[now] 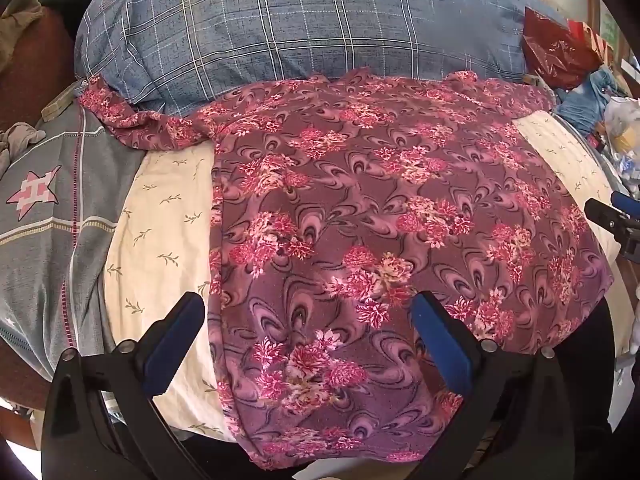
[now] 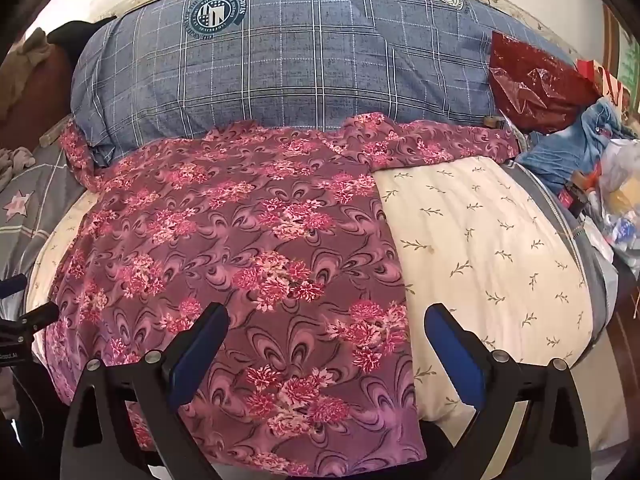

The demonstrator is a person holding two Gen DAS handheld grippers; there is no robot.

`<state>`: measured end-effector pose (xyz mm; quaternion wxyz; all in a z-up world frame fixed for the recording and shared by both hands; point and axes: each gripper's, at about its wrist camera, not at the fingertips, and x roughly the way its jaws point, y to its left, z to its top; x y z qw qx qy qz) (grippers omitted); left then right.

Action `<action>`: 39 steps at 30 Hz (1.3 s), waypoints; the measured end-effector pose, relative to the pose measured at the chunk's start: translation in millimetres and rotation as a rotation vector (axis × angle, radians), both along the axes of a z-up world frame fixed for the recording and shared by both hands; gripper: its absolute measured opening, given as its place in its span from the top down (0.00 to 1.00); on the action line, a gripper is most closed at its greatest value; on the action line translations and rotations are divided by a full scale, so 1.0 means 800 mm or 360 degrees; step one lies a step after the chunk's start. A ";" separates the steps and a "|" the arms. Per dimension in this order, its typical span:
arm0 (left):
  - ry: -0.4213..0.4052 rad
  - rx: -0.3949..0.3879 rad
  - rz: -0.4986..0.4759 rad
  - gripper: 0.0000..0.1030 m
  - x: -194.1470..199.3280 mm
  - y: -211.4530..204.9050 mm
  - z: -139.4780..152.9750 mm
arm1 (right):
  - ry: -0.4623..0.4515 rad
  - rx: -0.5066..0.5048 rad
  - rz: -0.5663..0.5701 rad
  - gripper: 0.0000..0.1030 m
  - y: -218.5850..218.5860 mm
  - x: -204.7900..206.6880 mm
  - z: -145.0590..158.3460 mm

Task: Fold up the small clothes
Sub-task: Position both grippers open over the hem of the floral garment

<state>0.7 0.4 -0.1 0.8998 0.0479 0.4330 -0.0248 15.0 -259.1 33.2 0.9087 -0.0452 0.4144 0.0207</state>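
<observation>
The left gripper [image 1: 308,340] is right at the near edge of the bed, and its two blue pads stand wide apart. Nothing is in it. It hangs over the near left part of the shirt [image 1: 360,220], and one pad is over the cream sheet [image 1: 160,240] just past the shirt's left side.

The right gripper [image 2: 326,342] is wide open too, and it has hold of nothing. It hangs over the shirt's [image 2: 240,260] near right side. Its right pad is over the bare cream sheet [image 2: 480,240].

The shirt is dark pink with lots of pink flowers. It lies flat on the cream sheet, in the middle of the bed. Its bottom hangs a little over the near edge. One sleeve goes out to the left and looks a bit bunched up. The other sleeve goes out to the right, along the far side of the sheet.

Behind the shirt, at the far edge, is a big blue quilt [image 2: 300,60] with white lines. The top of the shirt touches it.

On the left side is a grey blanket [image 1: 52,208] with a pink star. In the far right corner are a red bag [image 2: 532,80] and some jeans [image 2: 568,148].
</observation>
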 end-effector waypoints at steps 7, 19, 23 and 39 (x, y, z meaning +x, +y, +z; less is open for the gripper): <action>0.0008 -0.0038 -0.0006 0.00 0.008 0.006 -0.004 | 0.0020 -0.0029 0.0029 0.04 0.010 0.004 0.001; -0.0017 -0.0082 0.0006 0.00 0.007 0.020 -0.014 | 0.0036 -0.0067 0.0065 0.04 0.027 0.011 -0.002; -0.0016 -0.0072 0.0010 0.00 0.008 0.020 -0.014 | 0.0031 -0.0052 0.0049 0.04 0.023 0.014 -0.002; 0.0143 -0.0061 -0.0007 0.00 0.010 0.001 -0.010 | 0.0055 0.0057 -0.0007 0.04 -0.004 0.015 -0.011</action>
